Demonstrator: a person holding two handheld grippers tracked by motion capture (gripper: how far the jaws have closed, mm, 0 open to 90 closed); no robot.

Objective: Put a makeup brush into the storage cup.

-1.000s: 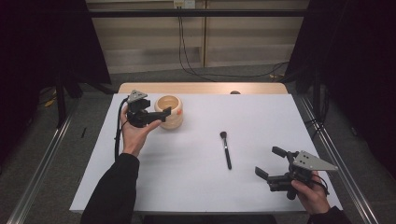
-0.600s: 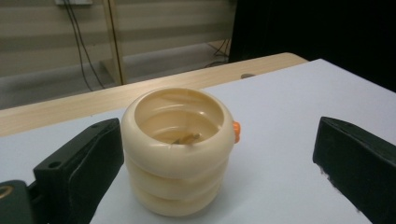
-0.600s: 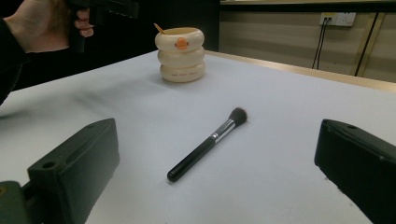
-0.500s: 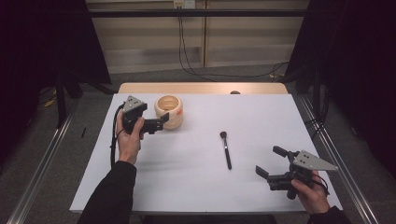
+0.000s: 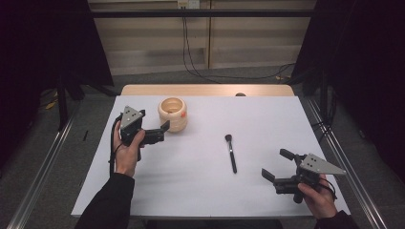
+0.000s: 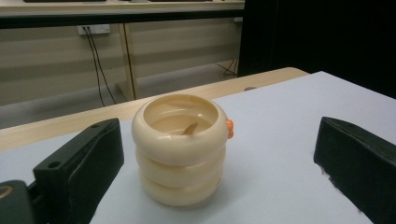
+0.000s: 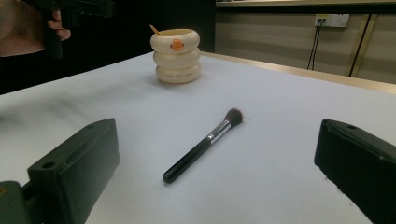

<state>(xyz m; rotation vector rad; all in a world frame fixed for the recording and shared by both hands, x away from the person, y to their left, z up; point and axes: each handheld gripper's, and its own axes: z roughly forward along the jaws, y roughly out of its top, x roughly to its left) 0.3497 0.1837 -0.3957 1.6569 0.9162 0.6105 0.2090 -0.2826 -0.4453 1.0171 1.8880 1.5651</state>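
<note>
- The cream, ring-stacked ceramic-looking pot [image 6: 180,148] with a small orange knob on its side stands upright on the white surface [image 5: 267,124], just ahead of the left gripper [image 5: 165,130] and between the lines of its jaws, which stand wide apart and hold nothing.
- I judge this pot rigid, smooth, fairly heavy and breakable; the groove between two rings looks the safest place to clamp, since the bulging rings would stop it slipping.
- The slim black-handled makeup brush [image 7: 201,145] with a silver ferrule and dark bristles lies flat ahead of the right gripper [image 5: 275,164], between its jaws' lines but well short of them; those jaws are also wide and empty.
- The brush looks light and stiff, with soft bristles; grip mid-handle, across its width.
- Count: one pot, one brush, two grippers. A thin tan sliver inside the pot is too small to identify.
</note>
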